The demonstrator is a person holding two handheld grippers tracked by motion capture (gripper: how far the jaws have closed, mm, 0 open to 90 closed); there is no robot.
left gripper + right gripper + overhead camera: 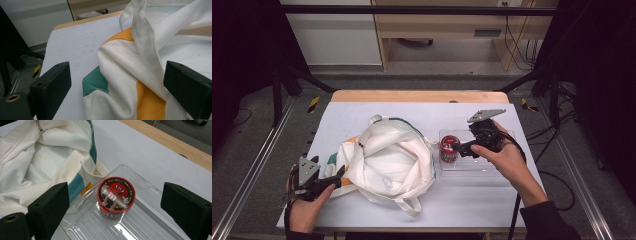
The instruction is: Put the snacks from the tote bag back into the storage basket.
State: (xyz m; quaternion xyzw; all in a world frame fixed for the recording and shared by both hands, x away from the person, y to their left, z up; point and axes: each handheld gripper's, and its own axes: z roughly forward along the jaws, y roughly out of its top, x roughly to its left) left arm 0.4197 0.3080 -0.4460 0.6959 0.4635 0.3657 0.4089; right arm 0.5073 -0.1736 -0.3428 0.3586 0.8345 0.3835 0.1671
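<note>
Here, near the counter's left front corner, the left tool gapes around the bag's edge without pinching it. Toward the right edge, the right tool hangs wide above the tub in the tray. Closing off-centre could tip the tub. The bag's inside is hidden by folds.

Soft matt cloth bag, clear glossy ribbed plastic tray, shiny-lidded tub, smooth matt tabletop.
</note>
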